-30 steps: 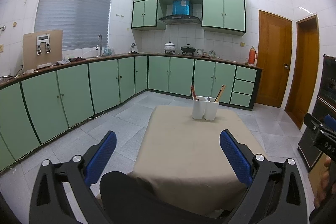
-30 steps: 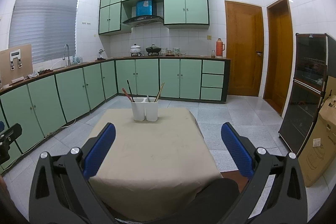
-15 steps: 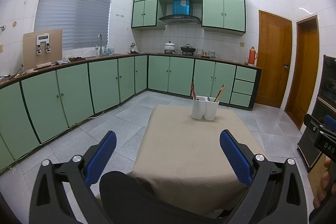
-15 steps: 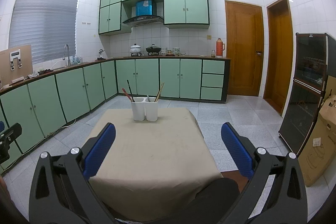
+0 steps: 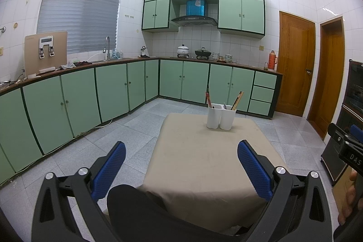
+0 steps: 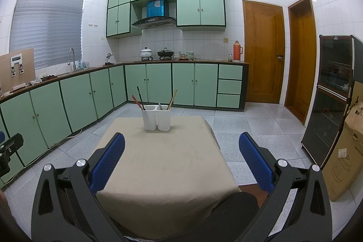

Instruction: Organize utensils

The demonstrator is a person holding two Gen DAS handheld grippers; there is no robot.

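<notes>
My left claw (image 5: pixel 181 166) spread wide, blue pads (image 5: pixel 109 168) well apart, nothing between them. My right claw (image 6: pixel 181 160) the same: wide, empty.

Hidden or cut off: near edge of the cloth-covered table (image 5: pixel 204 165) is blocked in both views by a dark rounded shape (image 5: pixel 136 208) low between my fingers, likely my knee; cannot say for sure. Table legs are under the cloth. In the left view my right claw shows only as a black corner (image 5: pixel 347 144) at the far right edge, with part of my hand (image 5: pixel 349 201) blurred below it.

Task's thing: white twin-cup holder (image 6: pixel 156 117) stands upright ahead of both claws, toward the table's far edge, well apart from my fingers. Its left cup holds red and dark chopsticks (image 6: pixel 138 99), its right cup pale wooden ones (image 6: pixel 172 99) plus a short grey handle (image 6: pixel 160 106), kind not clear.

Writing: "DAS" on that black corner, rest cut off. Cardboard box (image 6: pixel 347 155) to the right has print too small to read.
</notes>
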